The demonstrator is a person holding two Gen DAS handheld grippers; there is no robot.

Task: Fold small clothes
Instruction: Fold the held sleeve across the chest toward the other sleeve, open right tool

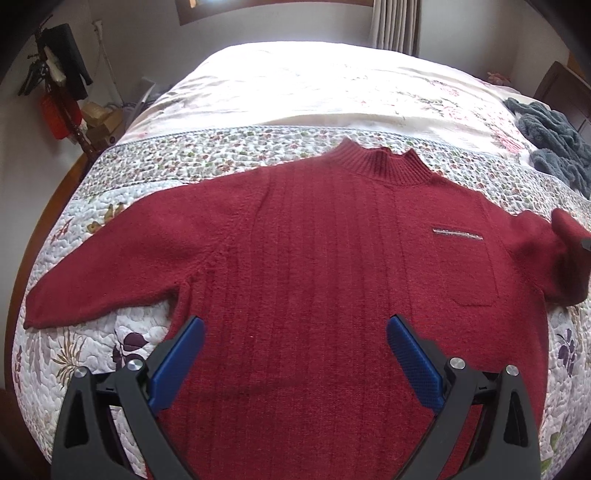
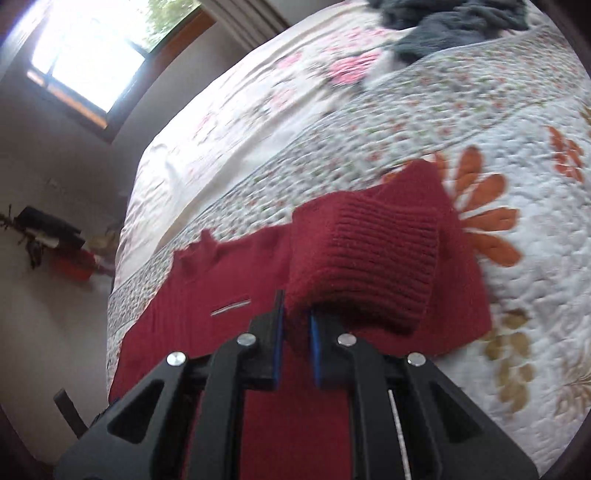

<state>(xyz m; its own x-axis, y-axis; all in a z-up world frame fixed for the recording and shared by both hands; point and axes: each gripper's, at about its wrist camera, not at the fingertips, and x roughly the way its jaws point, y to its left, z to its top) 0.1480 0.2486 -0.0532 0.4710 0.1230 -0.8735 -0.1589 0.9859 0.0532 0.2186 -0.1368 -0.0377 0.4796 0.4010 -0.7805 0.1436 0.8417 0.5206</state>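
Note:
A dark red knit sweater [image 1: 314, 240] lies face up on the quilted bed, collar toward the far side, with a chest pocket [image 1: 463, 266] on its right half. Its left sleeve [image 1: 110, 273] lies spread flat. My left gripper [image 1: 295, 325] hovers open above the lower body of the sweater, nothing between its blue pads [image 1: 177, 365]. My right gripper [image 2: 296, 314] is shut on the ribbed cuff [image 2: 369, 258] of the right sleeve, lifted and folded inward over the sweater [image 2: 207, 295]. That raised sleeve [image 1: 561, 243] shows at the right edge of the left wrist view.
The floral quilt [image 1: 221, 162] covers the bed, with a paler sheet [image 1: 314, 85] beyond. A grey fluffy garment [image 1: 554, 147] is heaped at the far right, the same grey garment [image 2: 454, 22] near the top of the right wrist view. A coat stand [image 1: 59, 92] is at the left wall.

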